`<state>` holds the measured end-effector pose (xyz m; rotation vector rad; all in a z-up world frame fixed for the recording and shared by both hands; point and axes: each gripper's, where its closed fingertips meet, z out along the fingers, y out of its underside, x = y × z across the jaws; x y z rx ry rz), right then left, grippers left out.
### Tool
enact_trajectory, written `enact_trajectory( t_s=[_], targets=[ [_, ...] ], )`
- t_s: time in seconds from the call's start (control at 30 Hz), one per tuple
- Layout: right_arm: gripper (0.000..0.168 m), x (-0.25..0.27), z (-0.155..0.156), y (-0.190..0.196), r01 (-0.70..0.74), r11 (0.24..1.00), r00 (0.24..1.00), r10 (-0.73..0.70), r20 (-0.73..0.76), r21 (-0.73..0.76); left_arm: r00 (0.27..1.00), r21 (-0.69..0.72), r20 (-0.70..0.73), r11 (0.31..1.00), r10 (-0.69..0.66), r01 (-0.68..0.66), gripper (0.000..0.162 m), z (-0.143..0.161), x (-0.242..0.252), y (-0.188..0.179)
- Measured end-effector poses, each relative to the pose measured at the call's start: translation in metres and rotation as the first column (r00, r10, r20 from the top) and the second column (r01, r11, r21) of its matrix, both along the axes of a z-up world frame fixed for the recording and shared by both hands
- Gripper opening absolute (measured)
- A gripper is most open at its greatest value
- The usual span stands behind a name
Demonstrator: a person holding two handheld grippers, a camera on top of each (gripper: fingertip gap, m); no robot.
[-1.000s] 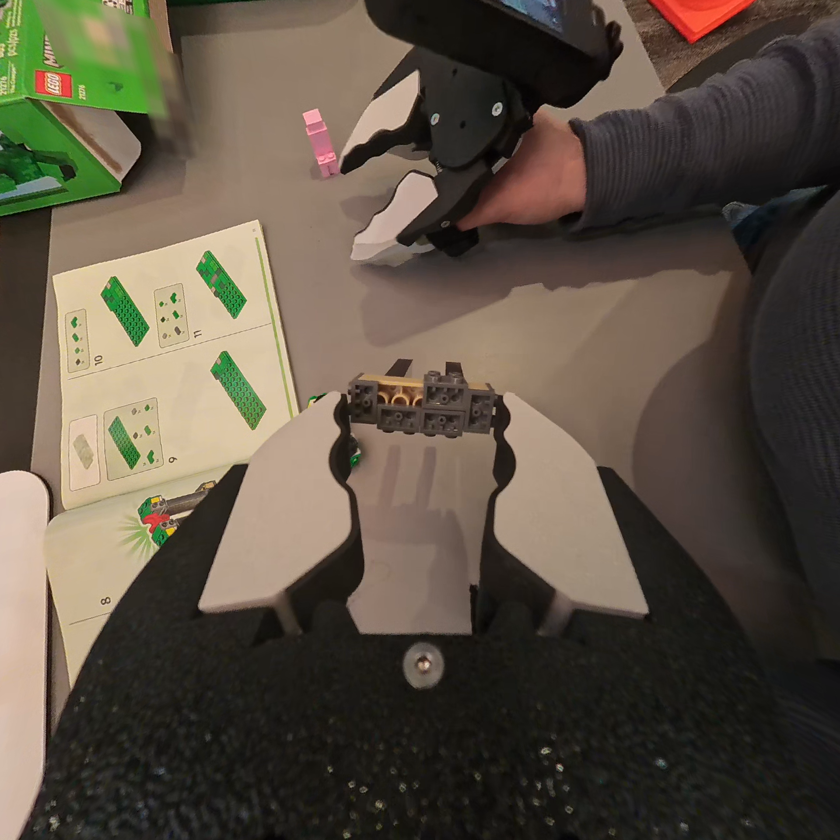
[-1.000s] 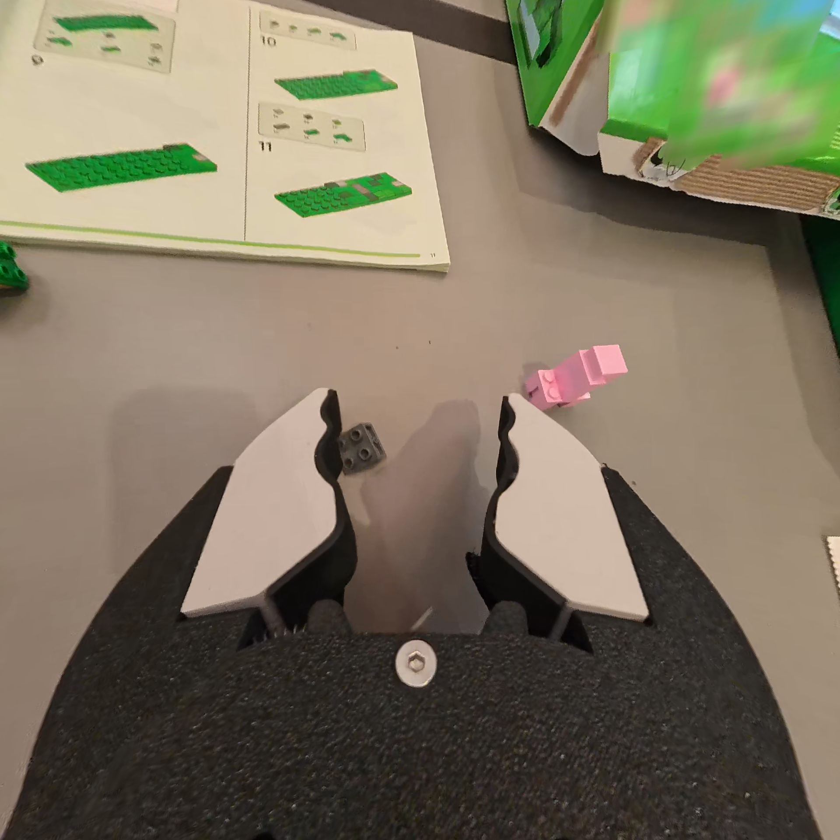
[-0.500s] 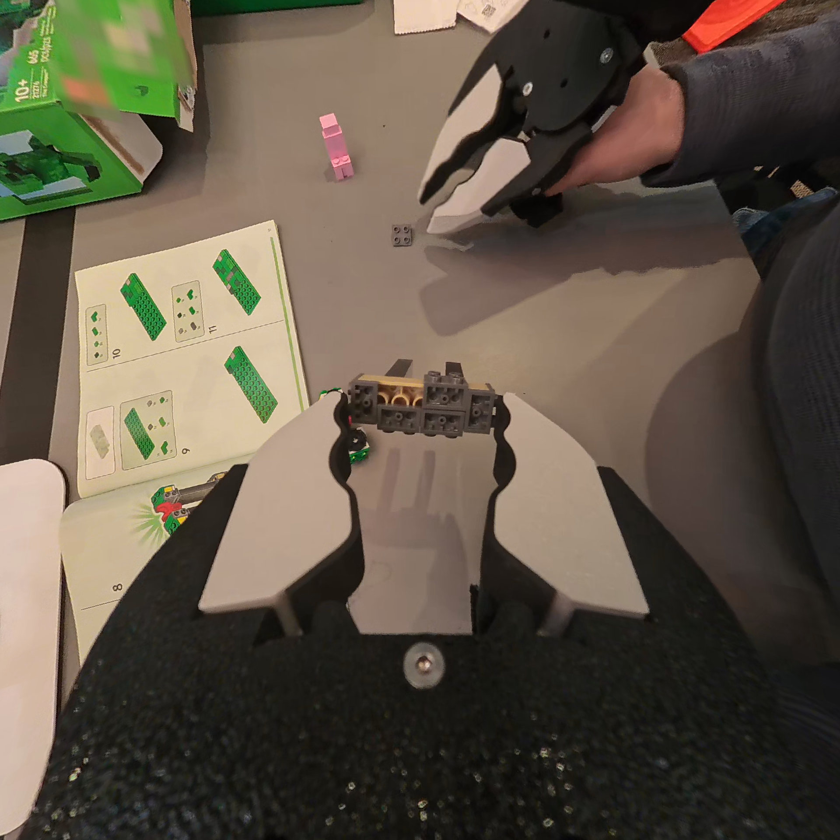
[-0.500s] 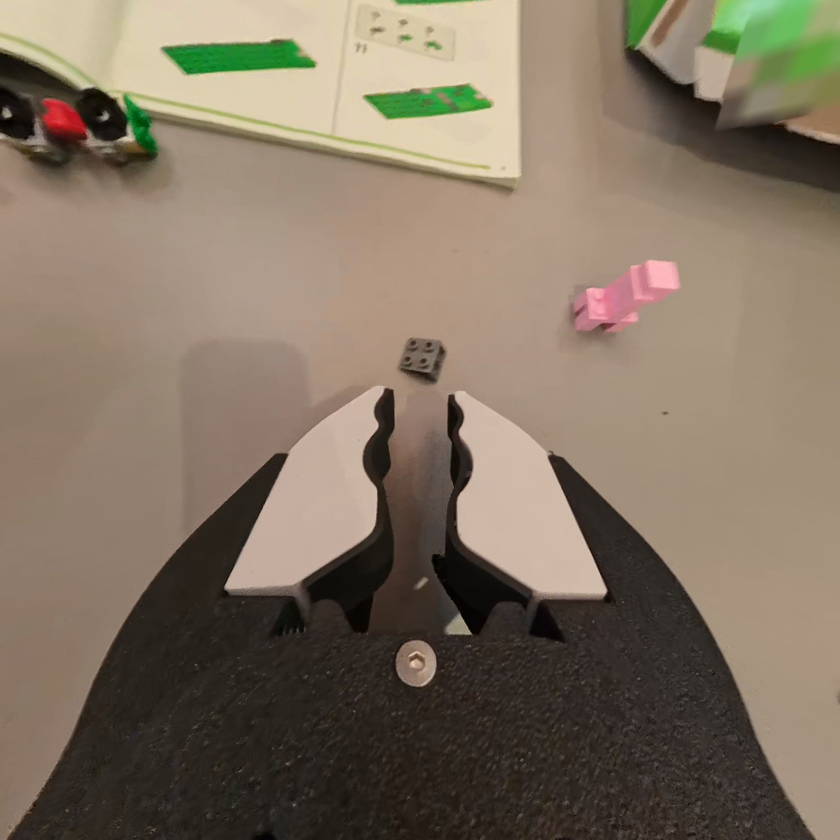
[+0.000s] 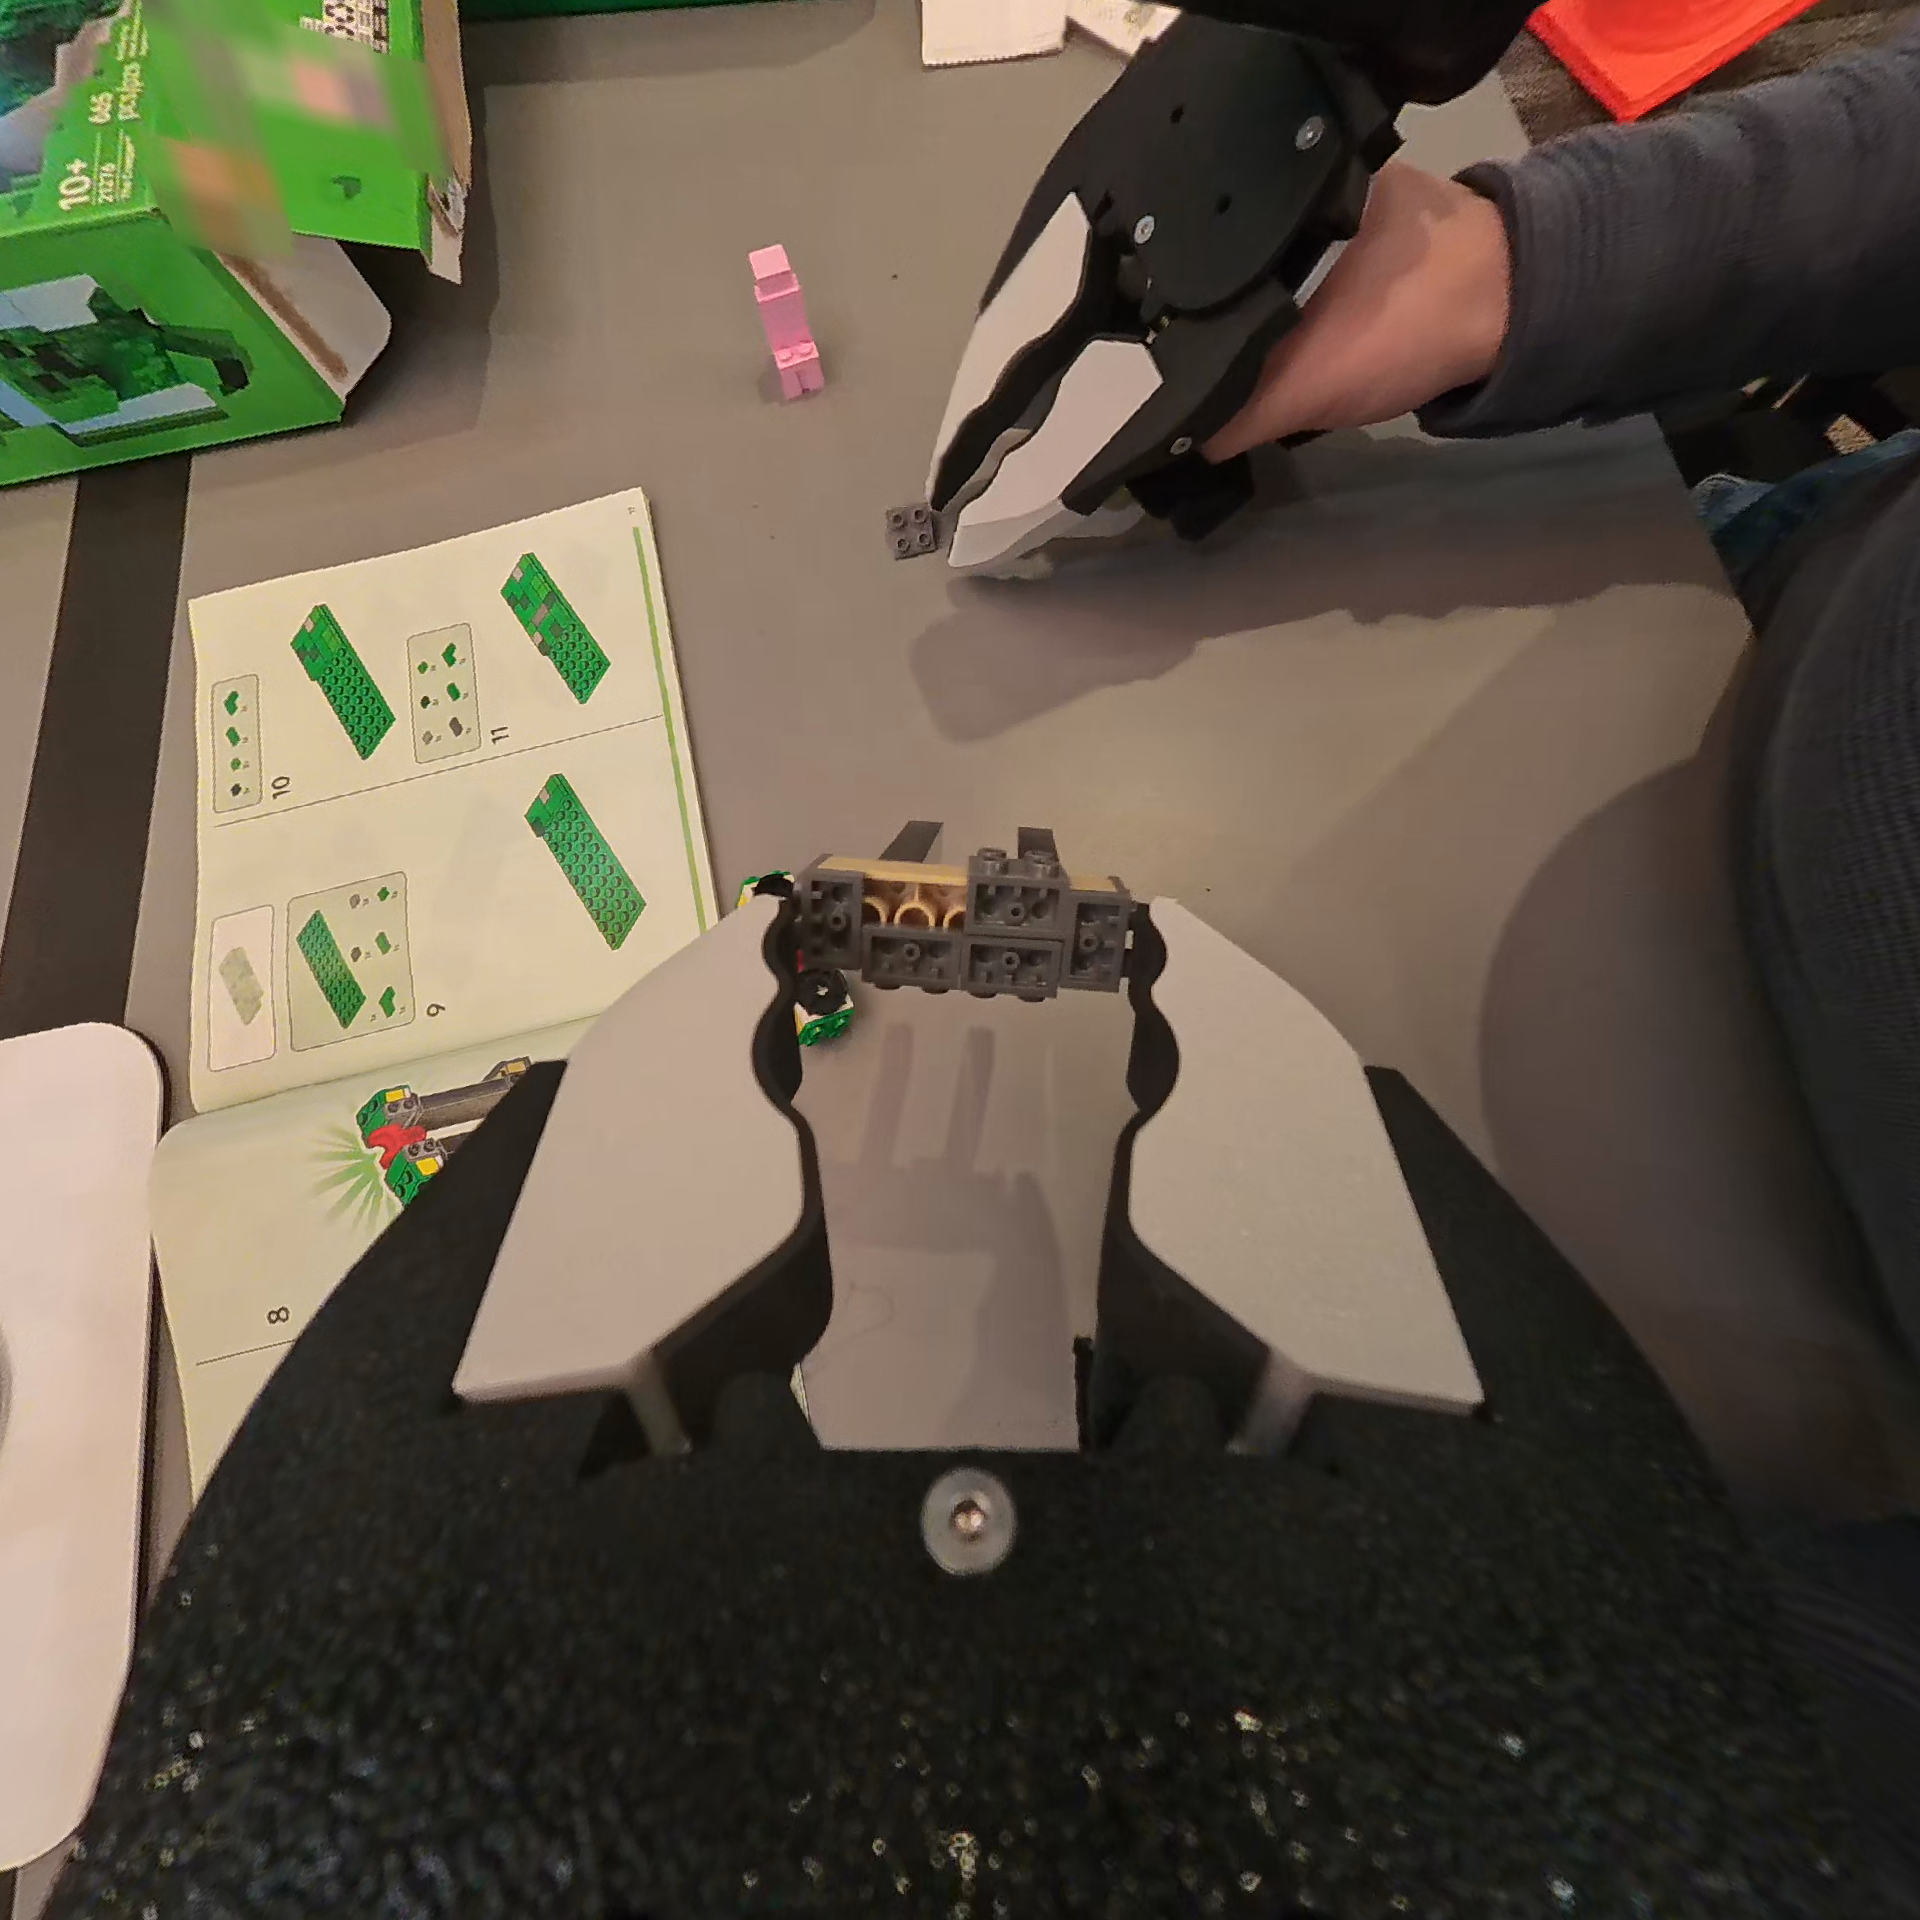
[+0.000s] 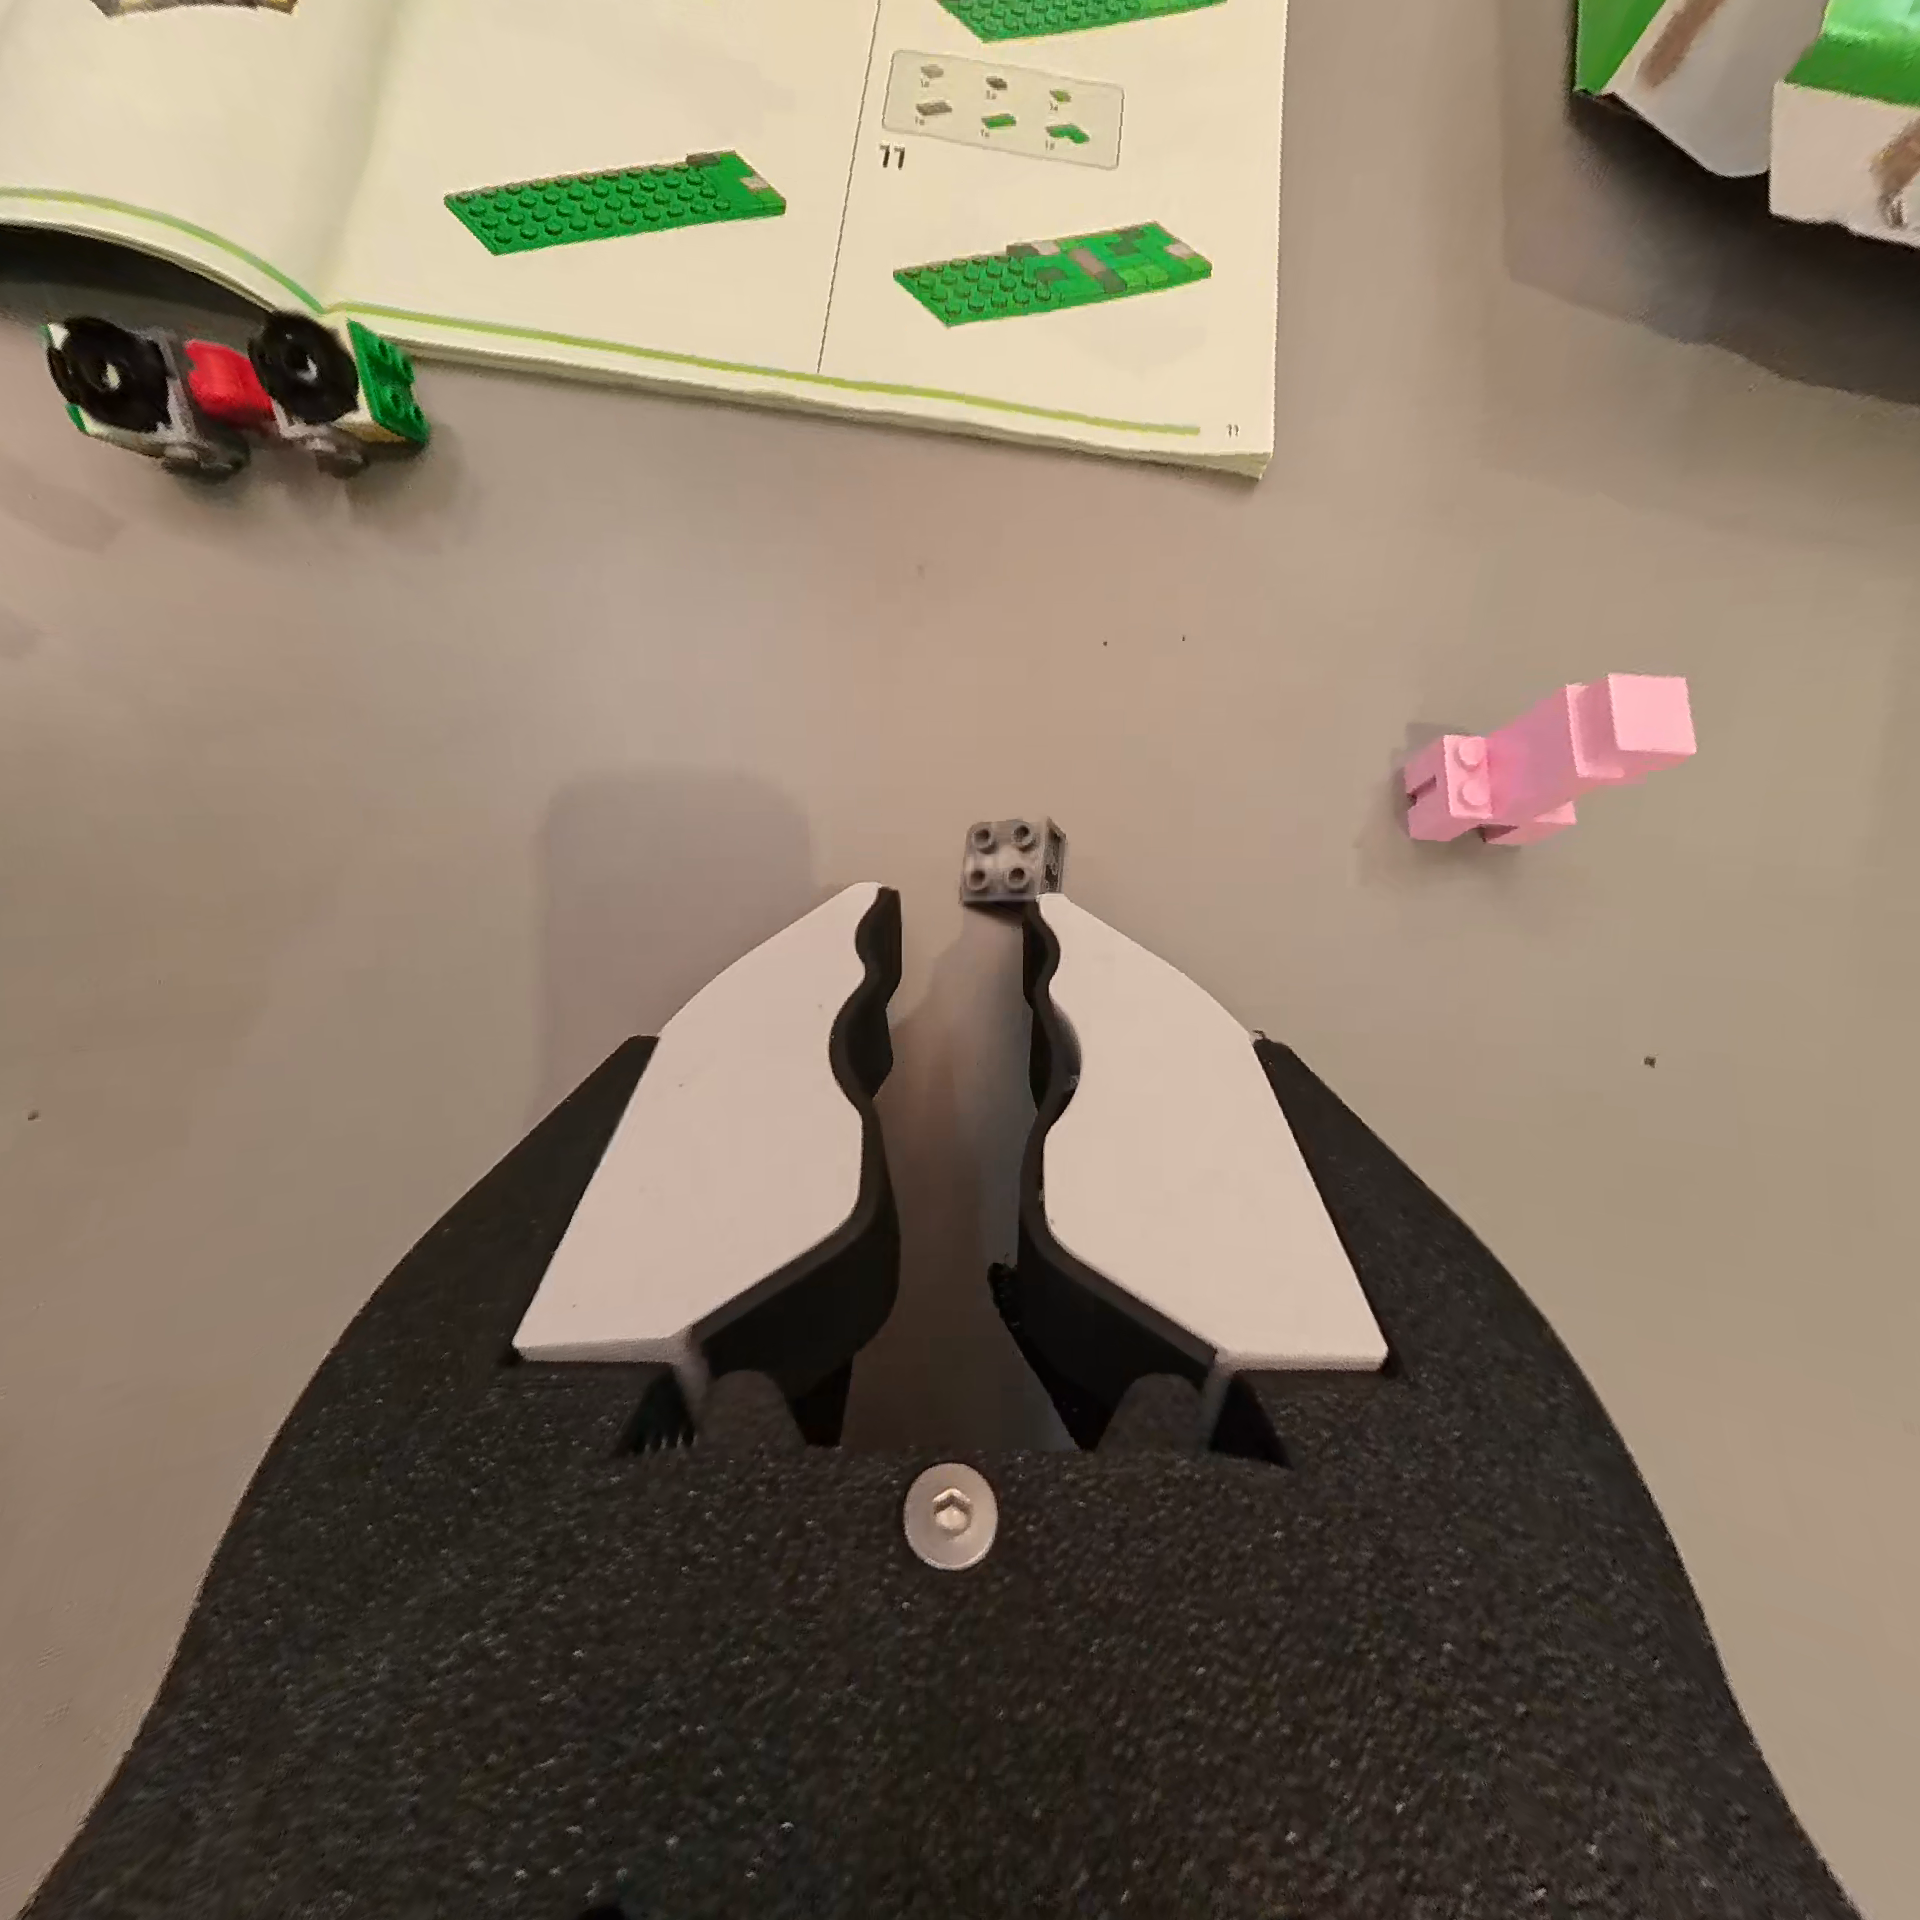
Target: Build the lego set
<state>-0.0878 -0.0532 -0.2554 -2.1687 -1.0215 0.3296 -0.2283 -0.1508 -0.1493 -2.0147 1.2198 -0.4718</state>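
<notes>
My left gripper (image 5: 961, 935) is shut on a dark grey and tan brick assembly (image 5: 966, 930), gripped by its two ends and held above the grey table (image 5: 1299, 779). My right gripper (image 6: 961, 902) is open only a narrow gap and holds nothing. A small dark grey 2x2 brick (image 6: 1006, 860) lies on the table just past its tips, touching the right fingertip. In the left wrist view the right gripper (image 5: 948, 530) points down at that brick (image 5: 916, 532).
An open instruction booklet (image 5: 436, 779) lies left, also in the right wrist view (image 6: 727, 208). A small wheeled build with a red part (image 6: 234, 395) sits by it. A pink pig figure (image 6: 1538, 764) stands right of the brick. Green boxes (image 5: 156, 312) are far left.
My right gripper narrowed from wide open, let the small grey brick out of its jaws, pulled back, then came up to the brick again. My left gripper kept its hold.
</notes>
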Motion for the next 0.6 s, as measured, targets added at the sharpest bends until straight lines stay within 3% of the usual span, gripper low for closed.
enact_trajectory(
  t_s=[0.3, 0.6],
  targets=[
    [0.016, -0.018, 0.003, 0.018, -0.066, 0.997, 0.998, 0.065, 0.009, 0.051, 1.0, 0.004, 0.004, 1.0, -0.009, 0.009, 0.061, 0.001, 0.0, -0.001],
    [0.023, -0.008, 0.005, 0.01, -0.08, 0.988, 0.993, 0.067, 0.098, 0.134, 1.0, -0.003, 0.011, 1.0, 0.001, -0.001, 0.061, 0.0, -0.002, 0.0]
  ],
)
